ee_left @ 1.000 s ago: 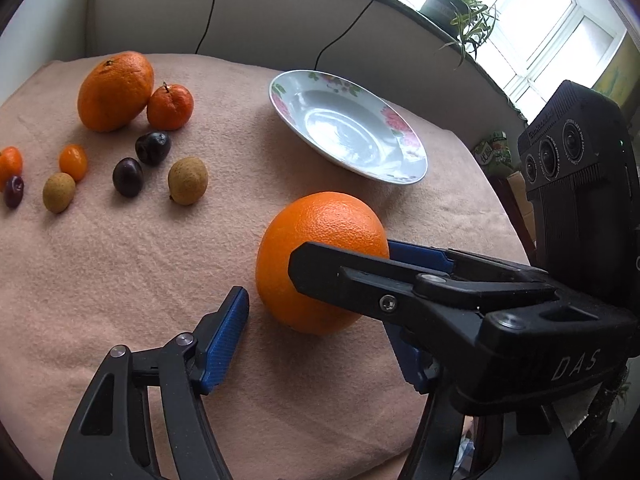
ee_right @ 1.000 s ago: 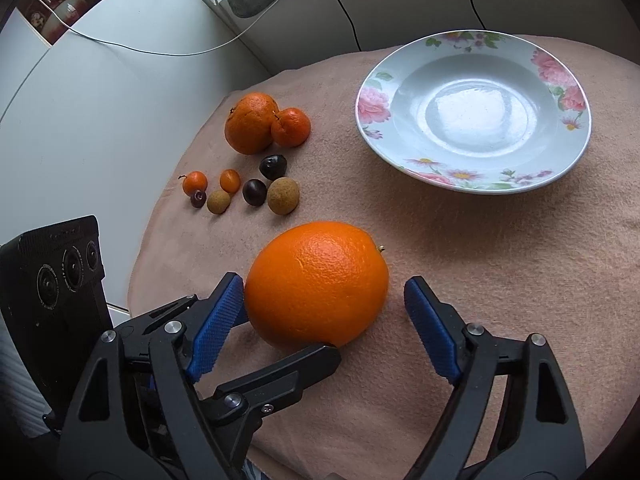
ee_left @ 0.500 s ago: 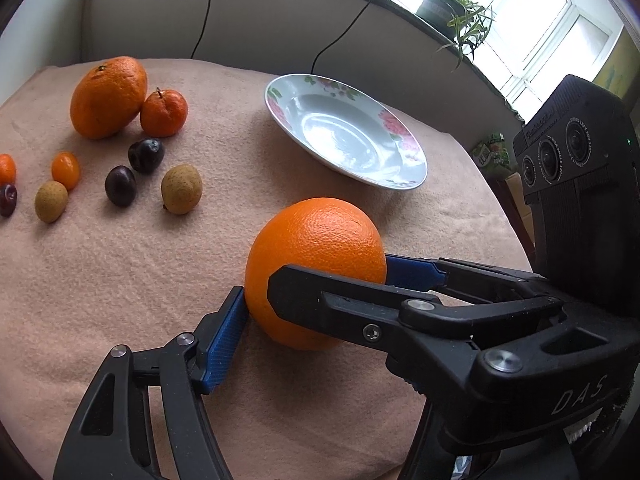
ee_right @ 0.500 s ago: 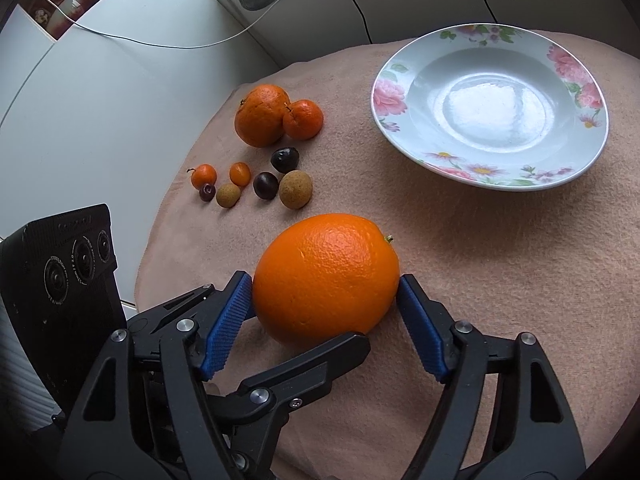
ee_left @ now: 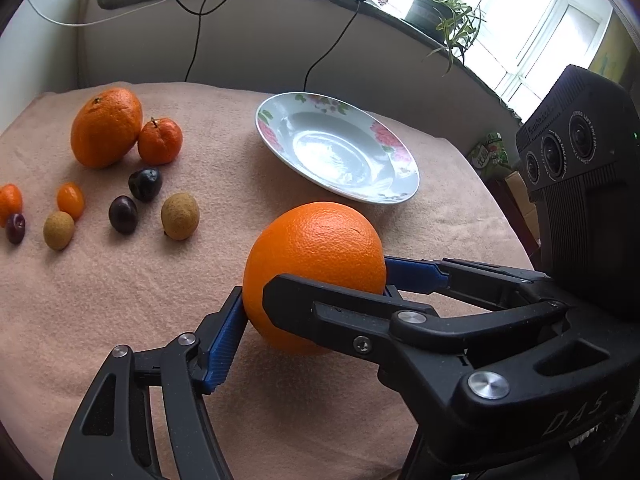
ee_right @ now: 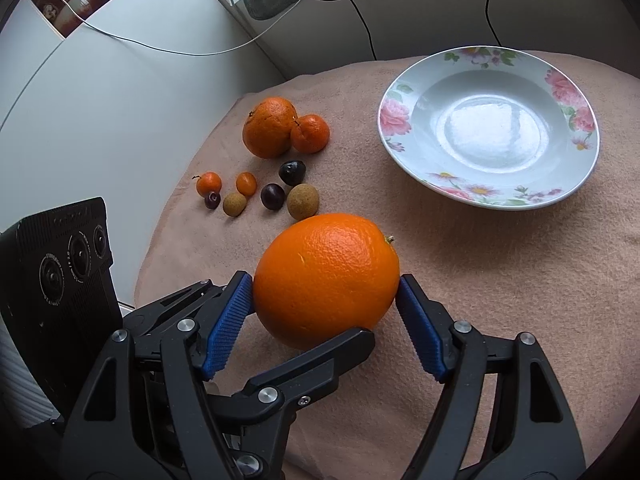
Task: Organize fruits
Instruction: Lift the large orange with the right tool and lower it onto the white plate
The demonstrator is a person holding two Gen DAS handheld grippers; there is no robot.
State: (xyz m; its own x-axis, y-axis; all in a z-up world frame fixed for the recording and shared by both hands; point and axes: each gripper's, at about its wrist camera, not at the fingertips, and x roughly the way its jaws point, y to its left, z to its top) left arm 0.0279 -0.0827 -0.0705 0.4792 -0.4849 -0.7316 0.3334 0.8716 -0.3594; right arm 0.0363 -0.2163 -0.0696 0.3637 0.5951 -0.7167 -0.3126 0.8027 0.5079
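This is a lived-in room of a home. A round tabletop (ee_left: 120, 320) wears a soft peach blanket in place of a cloth. A flowered china plate (ee_right: 404, 120) sits on it beside loose fruit. Behind runs a long window ledge with a potted spider plant (ee_left: 444, 12) under bright windows (ee_left: 540, 20), and charger cables (ee_left: 332, 48) trail down the wall. A white cabinet (ee_right: 100, 100) stands alongside.

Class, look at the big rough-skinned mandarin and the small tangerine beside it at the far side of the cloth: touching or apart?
Touching. In the right wrist view the small tangerine overlaps the big rough-skinned mandarin with no cloth between; the left wrist view also shows them meeting.
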